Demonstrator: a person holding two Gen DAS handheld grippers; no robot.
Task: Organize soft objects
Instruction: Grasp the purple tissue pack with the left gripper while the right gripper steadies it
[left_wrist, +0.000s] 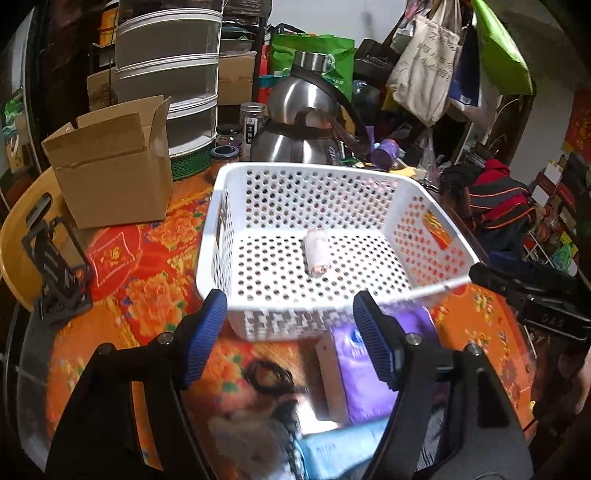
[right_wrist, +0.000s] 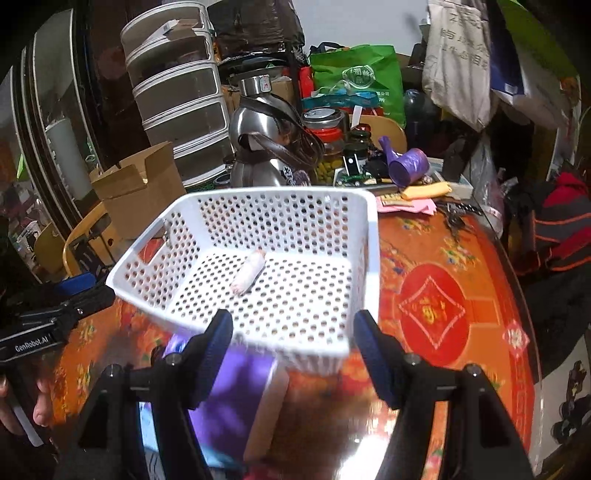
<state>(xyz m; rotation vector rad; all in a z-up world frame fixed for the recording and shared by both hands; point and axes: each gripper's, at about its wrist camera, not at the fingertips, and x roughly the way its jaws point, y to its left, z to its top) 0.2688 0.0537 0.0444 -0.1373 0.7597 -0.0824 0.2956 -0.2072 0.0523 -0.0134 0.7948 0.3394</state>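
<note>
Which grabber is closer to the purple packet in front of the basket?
Probably right. The purple packet lies under the right gripper's left finger. In the left wrist view it lies under the left gripper's right finger.

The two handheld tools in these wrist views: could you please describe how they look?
Both are matte black frames with silver screw heads and two fingers faced with ribbed blue pads. The left tool shows this up close, as does the right tool. Seen from the right wrist camera, the left tool's body carries white "GenRobot.AI" lettering, with bare fingers around its handle. From the left wrist camera, the right tool's body reads "DAS".
</note>
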